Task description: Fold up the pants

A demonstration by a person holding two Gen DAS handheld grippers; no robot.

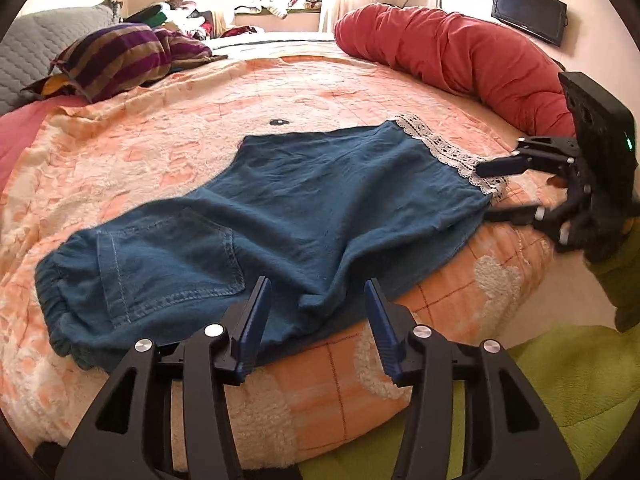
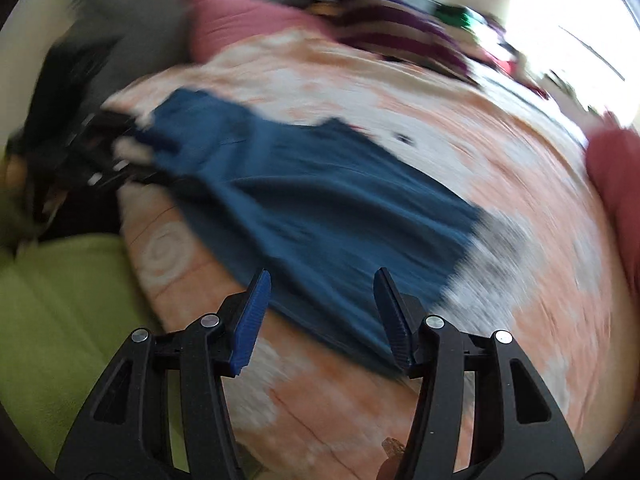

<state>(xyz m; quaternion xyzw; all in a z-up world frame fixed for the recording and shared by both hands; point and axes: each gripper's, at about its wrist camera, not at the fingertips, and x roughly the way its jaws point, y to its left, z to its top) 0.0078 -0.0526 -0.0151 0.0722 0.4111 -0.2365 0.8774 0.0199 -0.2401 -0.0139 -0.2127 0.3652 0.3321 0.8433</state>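
Note:
Teal pants (image 1: 304, 208) lie flat on the orange bedspread, folded lengthwise, with the elastic waistband at the left and a white lace hem (image 1: 440, 148) at the right. My left gripper (image 1: 316, 312) is open and empty, just over the pants' near edge by the back pocket. My right gripper (image 1: 486, 192) is open at the lace hem end, one finger above the cloth edge and one below. In the blurred right wrist view the pants (image 2: 320, 208) stretch away from my open right gripper (image 2: 322, 308), with the left gripper (image 2: 104, 156) at their far end.
The bed (image 1: 200, 148) has a rolled red duvet (image 1: 460, 56) at the back right and a striped purple pillow (image 1: 124, 56) at the back left. A green rug (image 1: 560, 392) lies on the floor by the bed's near edge. A black monitor (image 1: 528, 10) hangs on the wall.

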